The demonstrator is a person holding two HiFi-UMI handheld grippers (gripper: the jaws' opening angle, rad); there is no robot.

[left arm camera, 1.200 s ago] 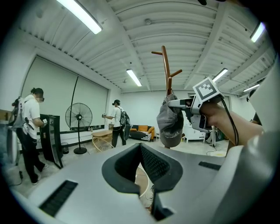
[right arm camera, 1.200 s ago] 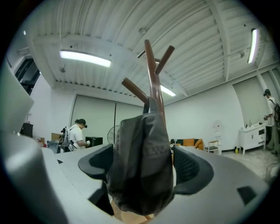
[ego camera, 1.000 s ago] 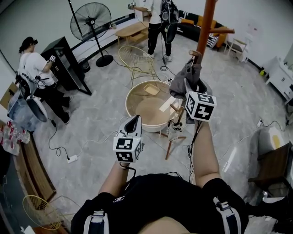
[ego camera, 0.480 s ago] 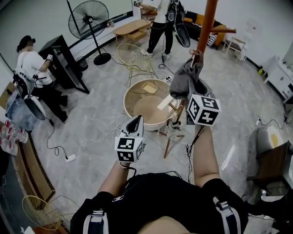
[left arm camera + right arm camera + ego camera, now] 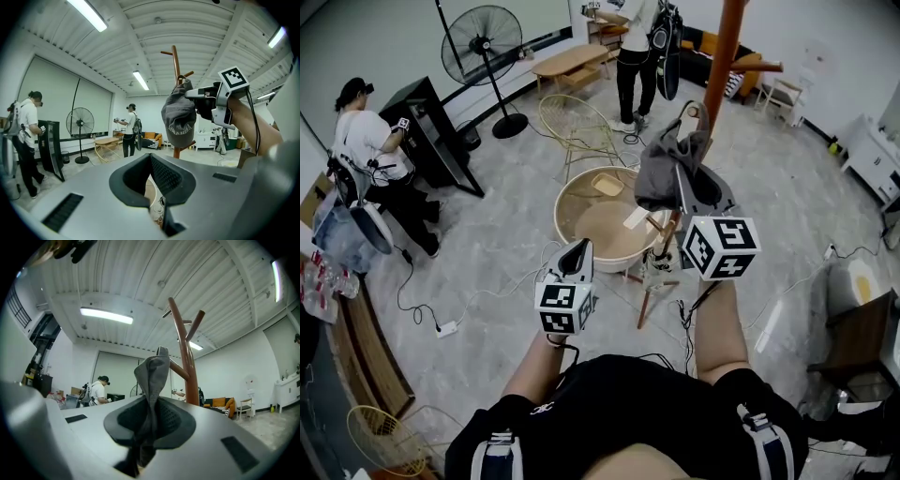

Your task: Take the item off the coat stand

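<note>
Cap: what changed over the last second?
The right gripper closed on the cap and pulled back towards the person. The cap now swings out leftward from the stand. I can't tell whether its strap has cleared the peg. The left gripper is unchanged: shut, empty, held low. The stand hasn't moved.

Cap (image 5: 667, 171) in jaws of right gripper (image 5: 682, 187), just beside coat stand (image 5: 722, 56); left gripper (image 5: 575, 253) well apart, to its left
</note>
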